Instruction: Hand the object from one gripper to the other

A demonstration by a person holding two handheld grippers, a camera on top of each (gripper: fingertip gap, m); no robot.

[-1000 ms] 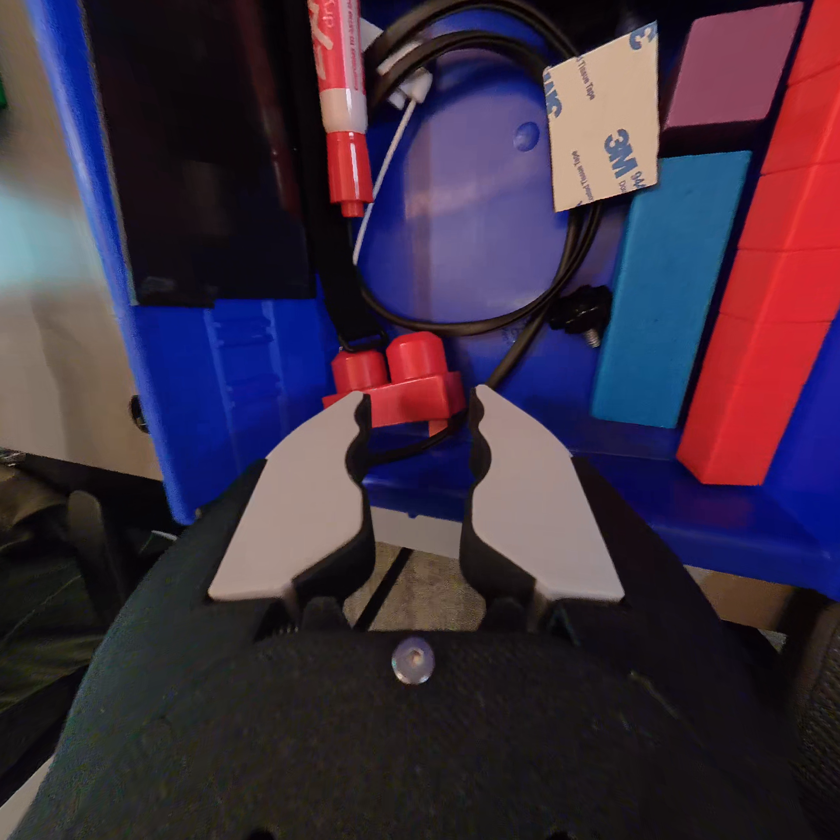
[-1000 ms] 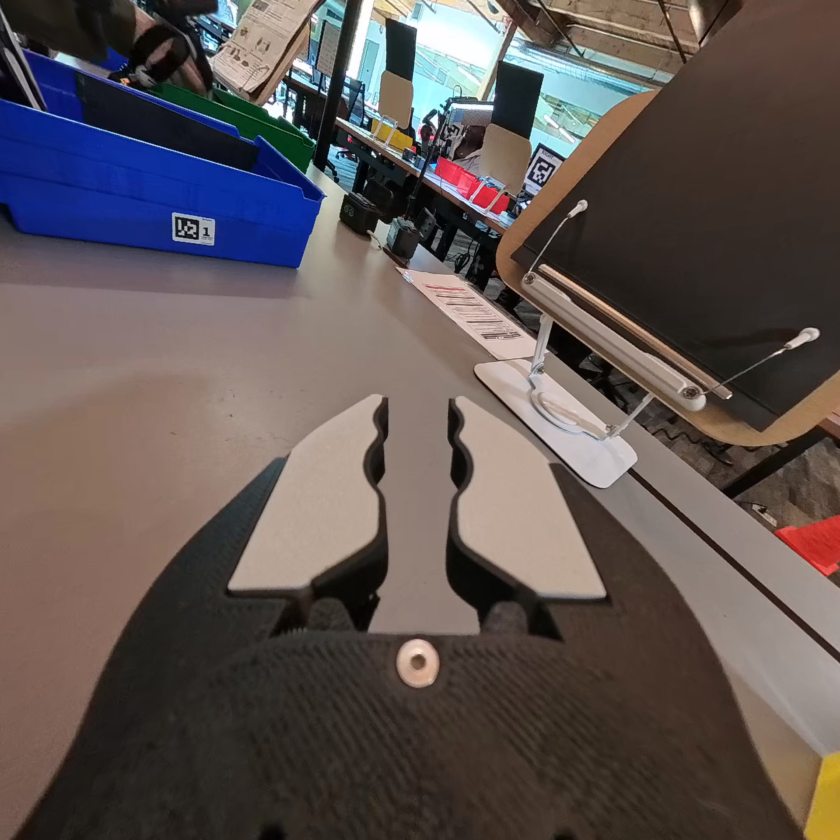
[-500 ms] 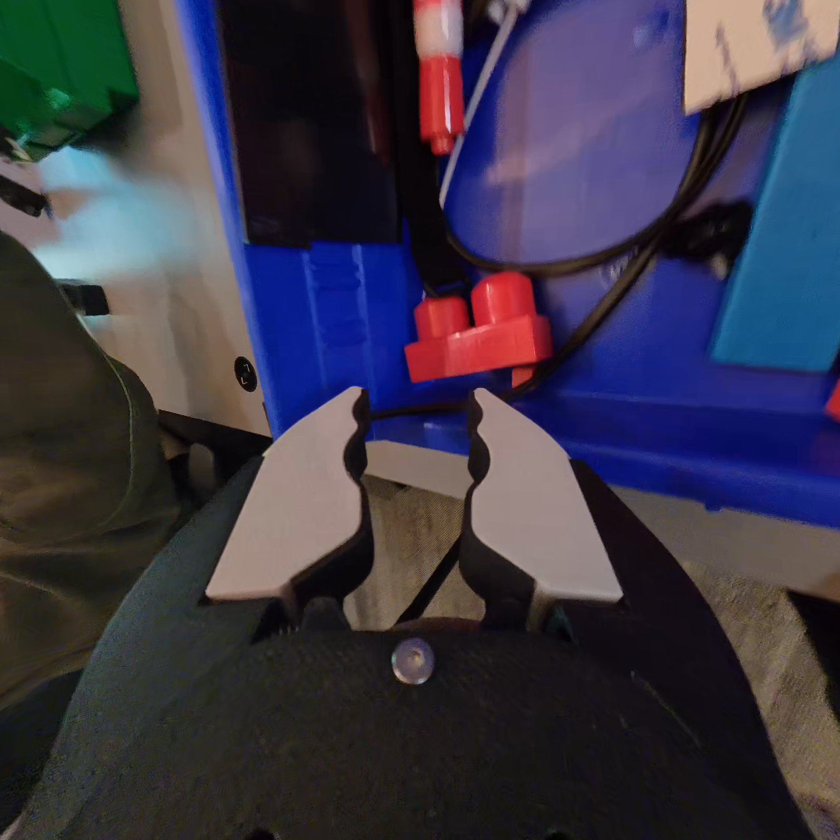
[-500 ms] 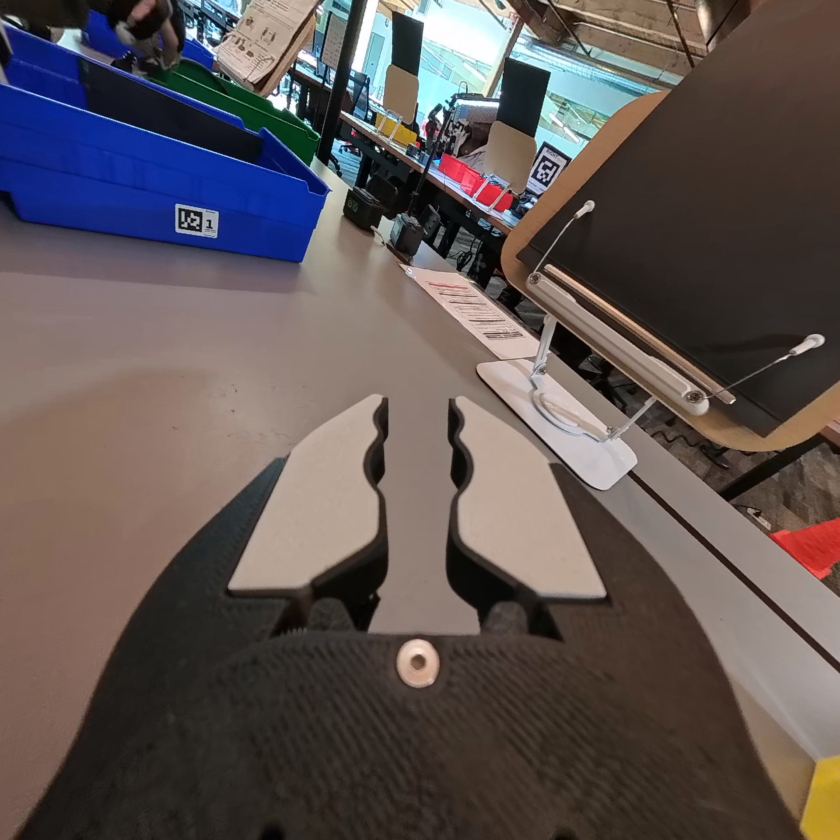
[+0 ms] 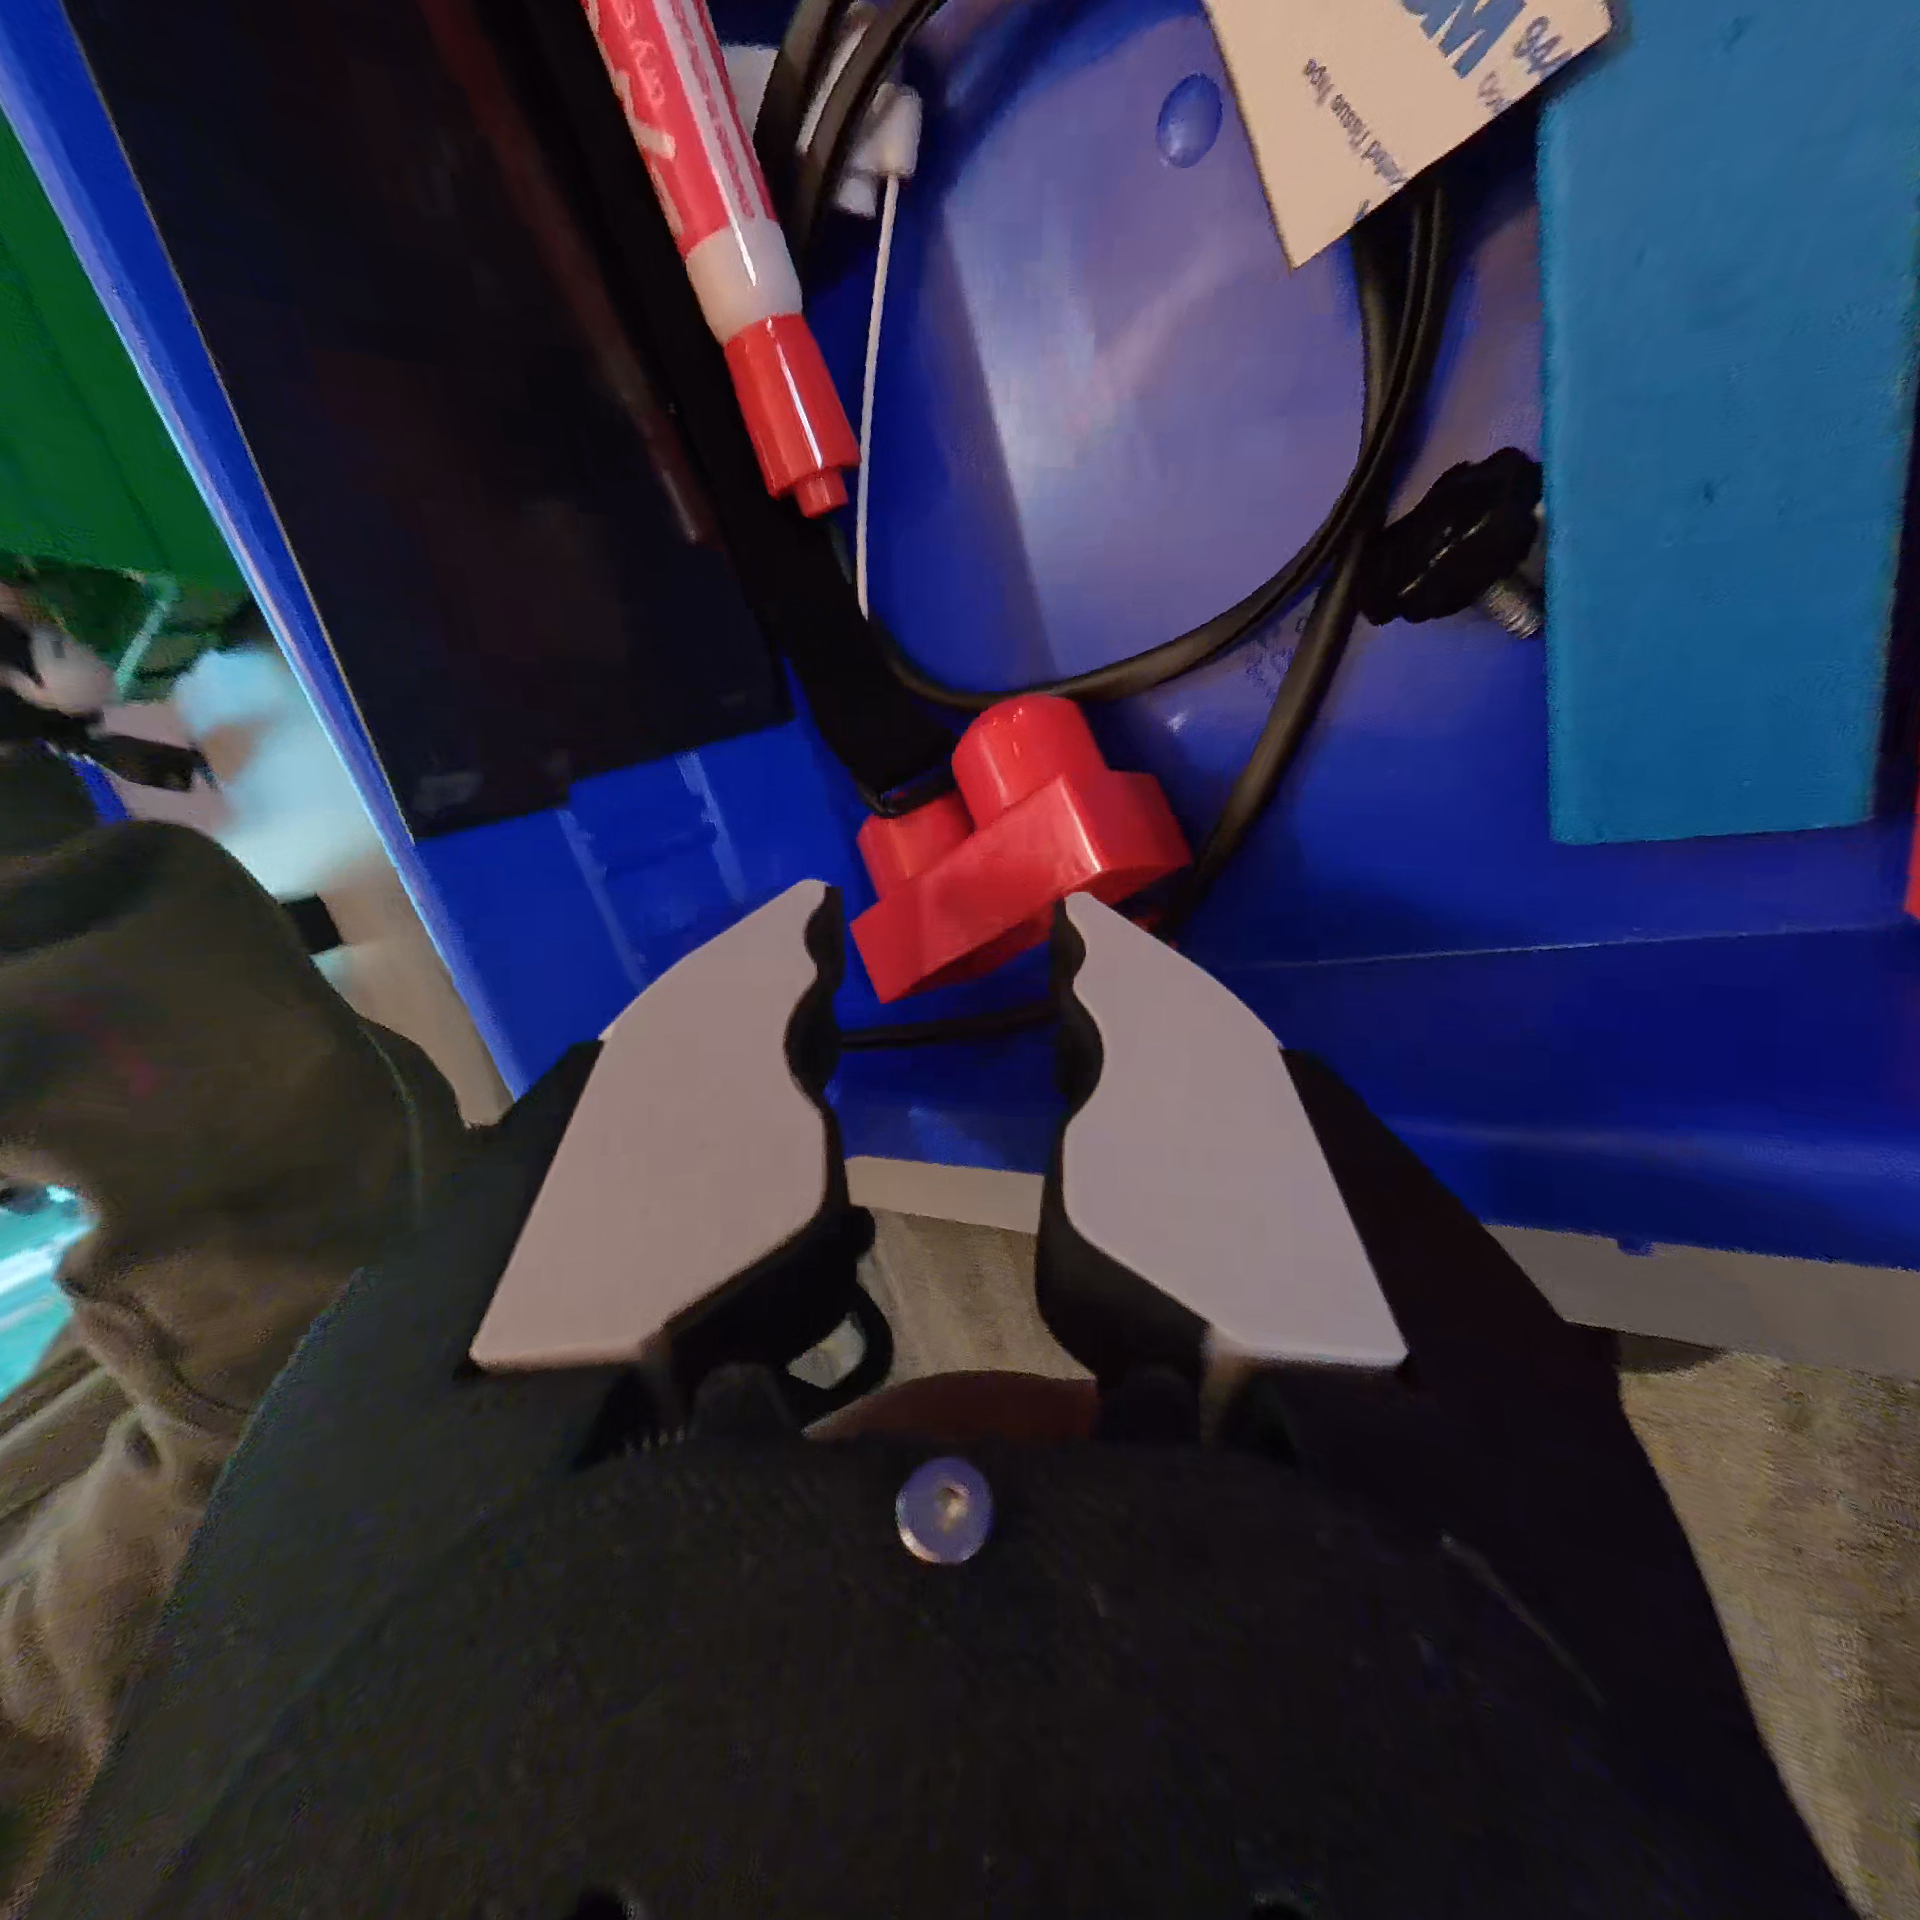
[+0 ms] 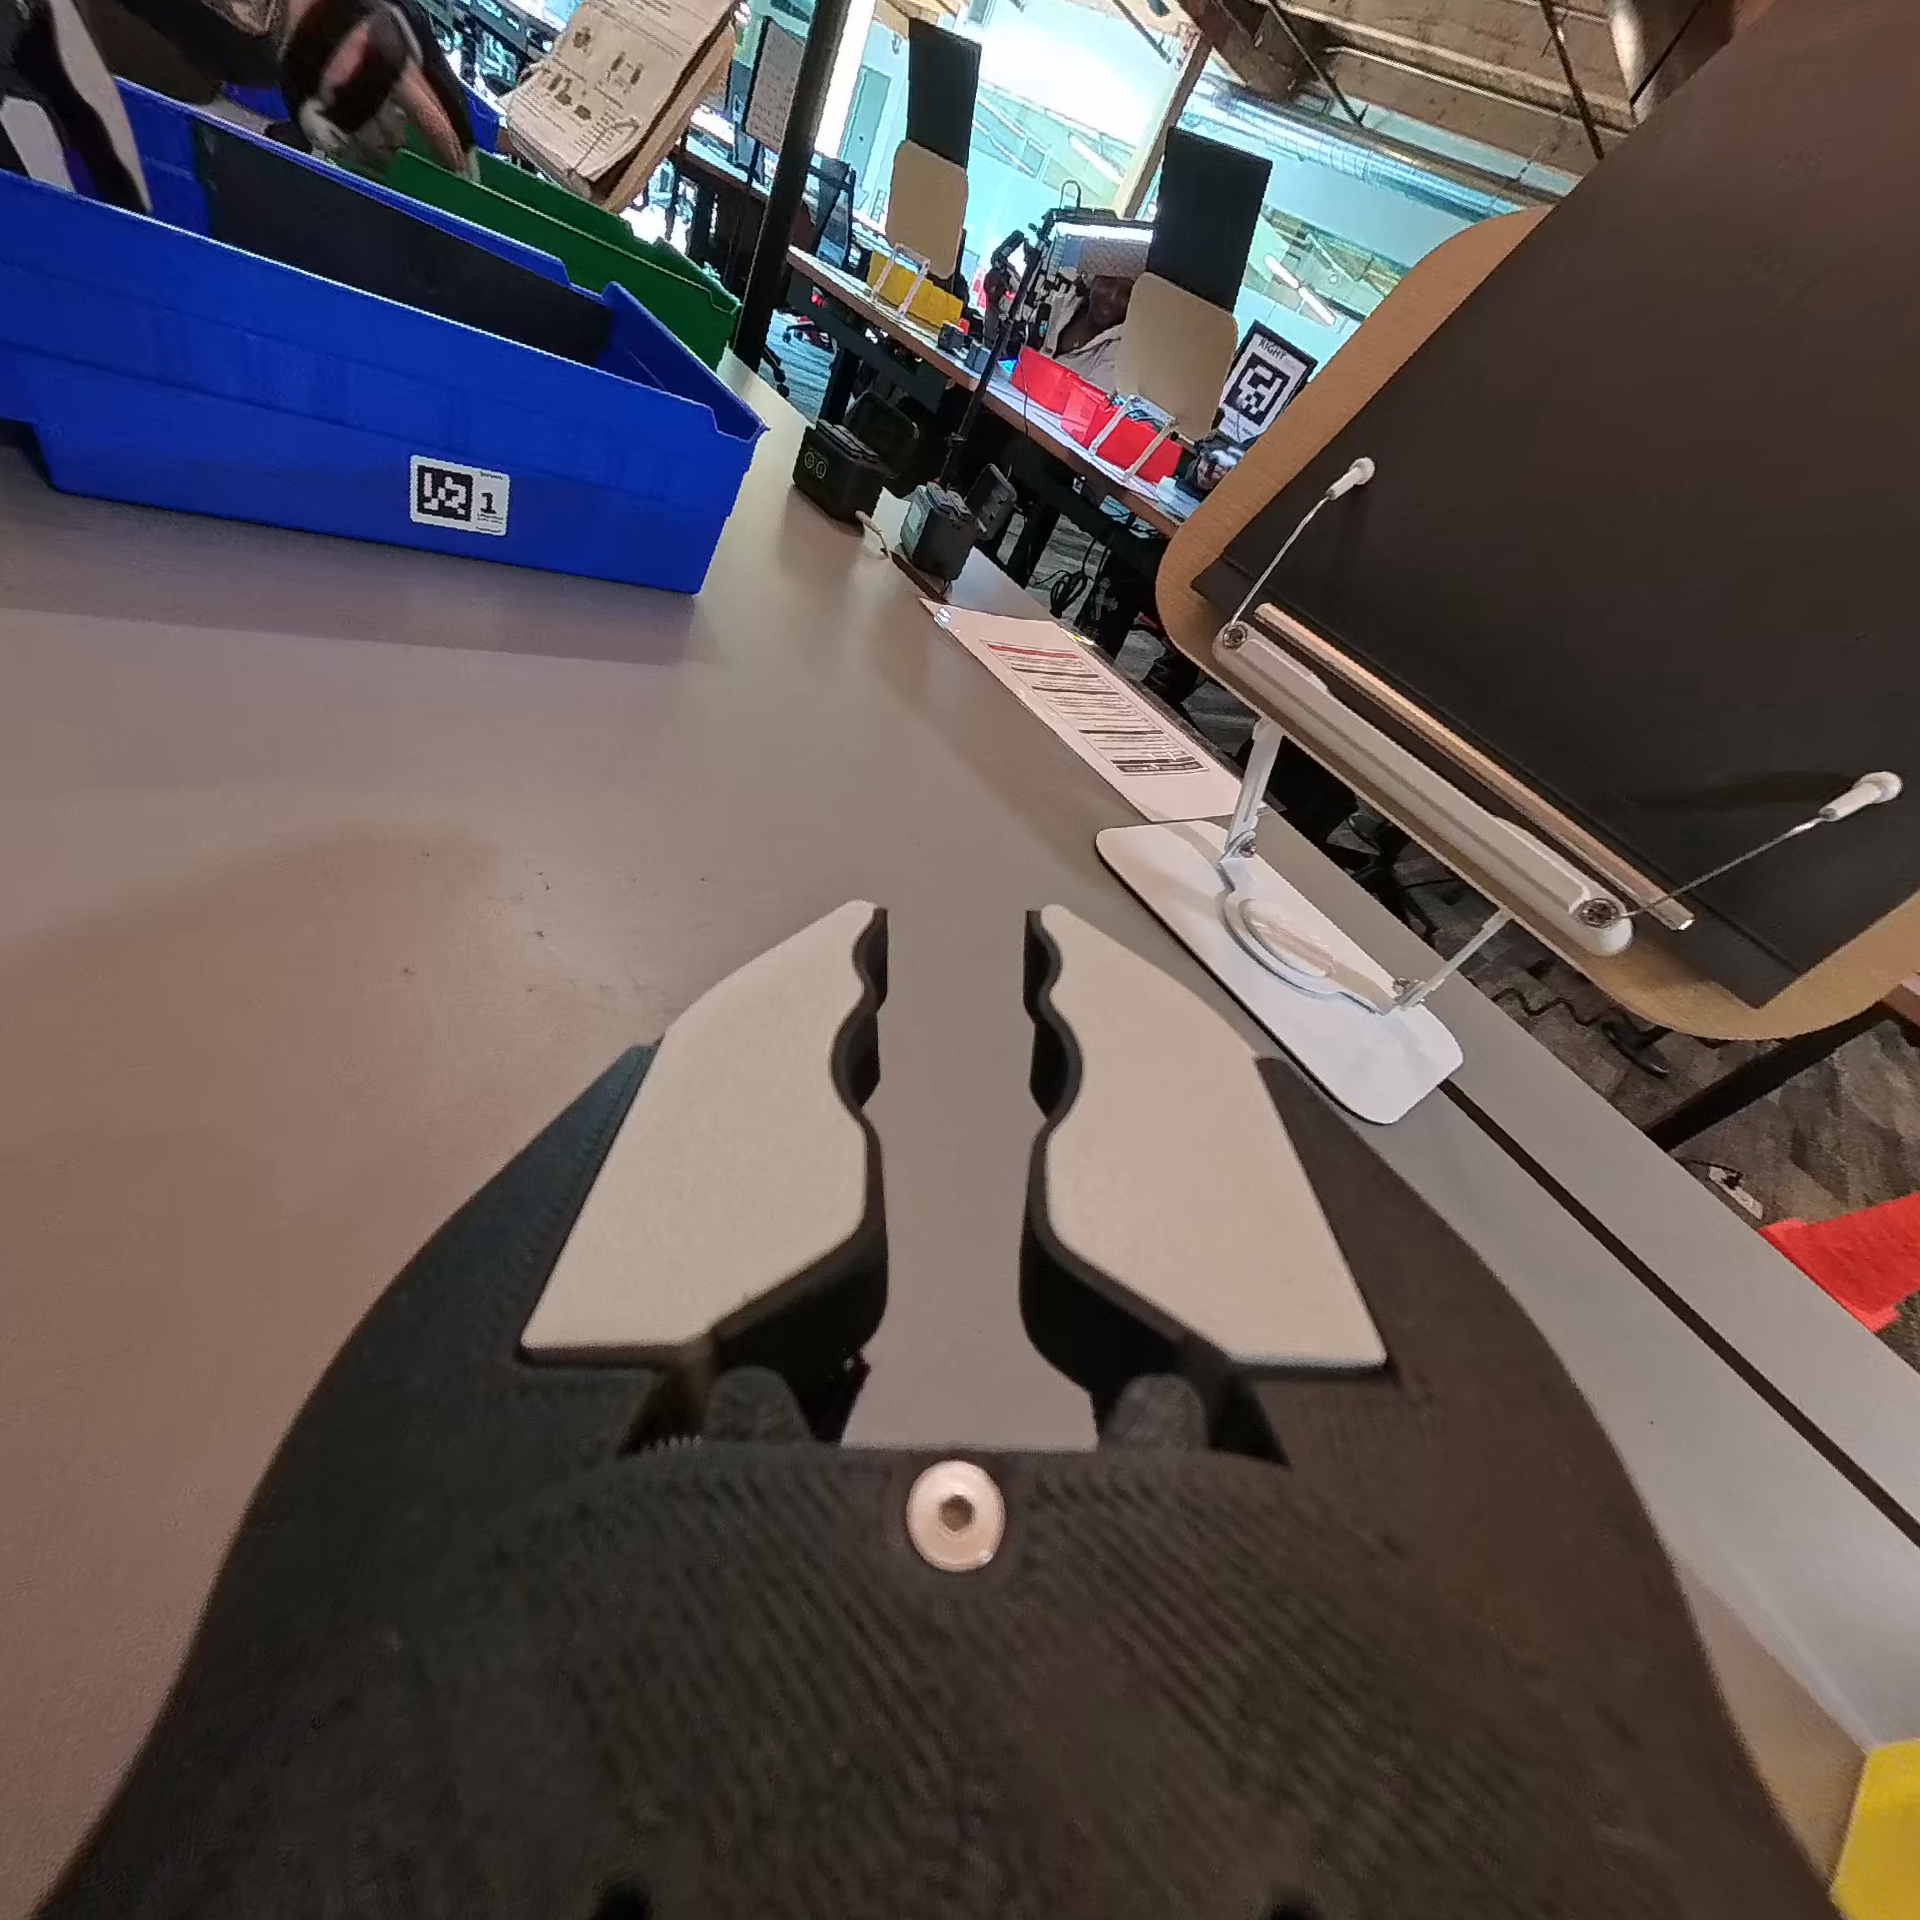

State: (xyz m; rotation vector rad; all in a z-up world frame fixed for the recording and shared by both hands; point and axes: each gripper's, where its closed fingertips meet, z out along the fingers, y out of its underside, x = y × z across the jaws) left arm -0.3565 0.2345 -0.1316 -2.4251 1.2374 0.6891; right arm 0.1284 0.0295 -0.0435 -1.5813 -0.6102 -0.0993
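Here we are at the first step, the pick-up, with nothing yet in hand. Our left gripper (image 5: 940, 940) hangs over the near wall of the blue bin (image 5: 1455, 1049), its jaws parted about as wide as the red toy brick (image 5: 1013, 883) and empty; the tips sit just at the brick's near edge, one on each side, though we cannot tell whether they touch it. The brick lies inside the bin against that near wall, tilted, with its two studs pointing away from us.

A black cable (image 5: 1340, 582) loops around and under the brick, and a red marker (image 5: 743, 260) lies just beyond it. A blue foam block (image 5: 1714, 436) stands farther along the wall, and a small black knob (image 5: 1455, 556) rests between brick and foam.

We judge the next move calls for pushing the jaws farther down around the brick's body and closing, taking care not to pinch the cable with it.

Our right gripper (image 6: 956, 940) waits low over the grey bench (image 6: 364, 779), well apart from the bin, jaws slightly open and empty.

As for writing: the marker barrel, a backing paper (image 5: 1382, 94) in the bin, a square coded sticker (image 6: 458, 495) on the bin's outer wall and a printed sheet (image 6: 1081, 707) on the bench all carry print, which we leave unread.
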